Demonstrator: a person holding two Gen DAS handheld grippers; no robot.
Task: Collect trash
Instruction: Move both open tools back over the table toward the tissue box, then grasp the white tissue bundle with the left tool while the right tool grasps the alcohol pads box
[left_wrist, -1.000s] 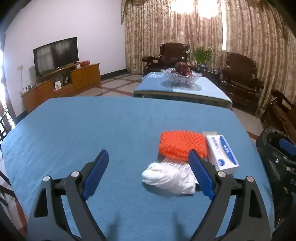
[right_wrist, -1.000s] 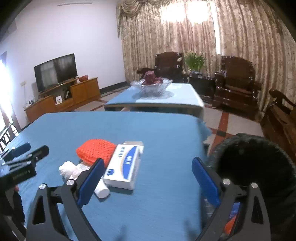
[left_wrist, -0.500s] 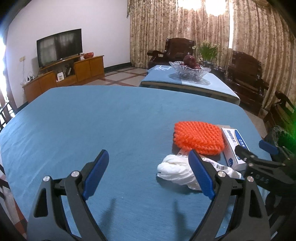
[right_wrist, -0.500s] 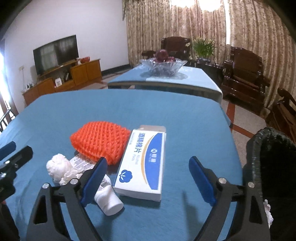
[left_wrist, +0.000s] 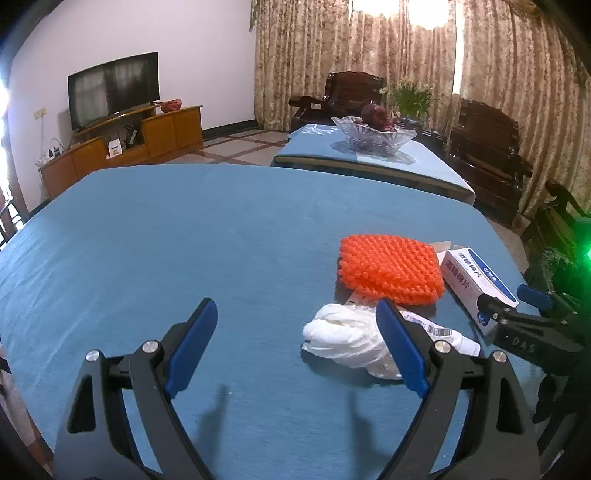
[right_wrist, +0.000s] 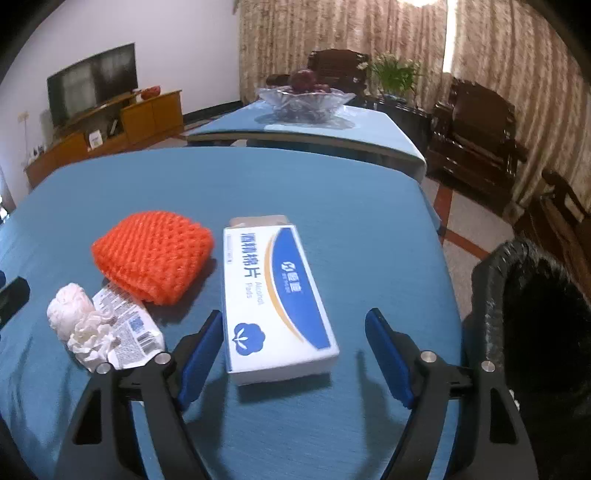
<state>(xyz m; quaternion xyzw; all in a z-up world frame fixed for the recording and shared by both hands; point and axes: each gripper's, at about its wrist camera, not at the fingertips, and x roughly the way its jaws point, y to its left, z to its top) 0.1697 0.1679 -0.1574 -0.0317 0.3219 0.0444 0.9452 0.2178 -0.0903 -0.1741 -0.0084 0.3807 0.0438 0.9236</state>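
Right tool sits low over the blue-clothed bench, jaws apart and empty; they have just been closing, and the near end of the white and blue cardboard box of alcohol pads lies between the pads, not yet pressed by either. The box lies flat, long axis running away from the tool, its left edge just beside the left pad, with a wider gap to the right pad. Judgement: the step in hand is the grasp on this box. To do it well, shift the tool slightly right so the box is centred, reach further along the box before closing, and squeeze across its short width; a thin carton may crush or pivot if caught only at its end. Left of the tool lie the orange foam fruit net, then a crumpled white tissue wad on a white printed plastic wrapper. The black-lined waste bin stands to the tool's right, off the bench edge, a short carry. Left tool hangs open and empty, its right pad just in front of the tissue wad, near the net; keep it clear of the right tool's path.
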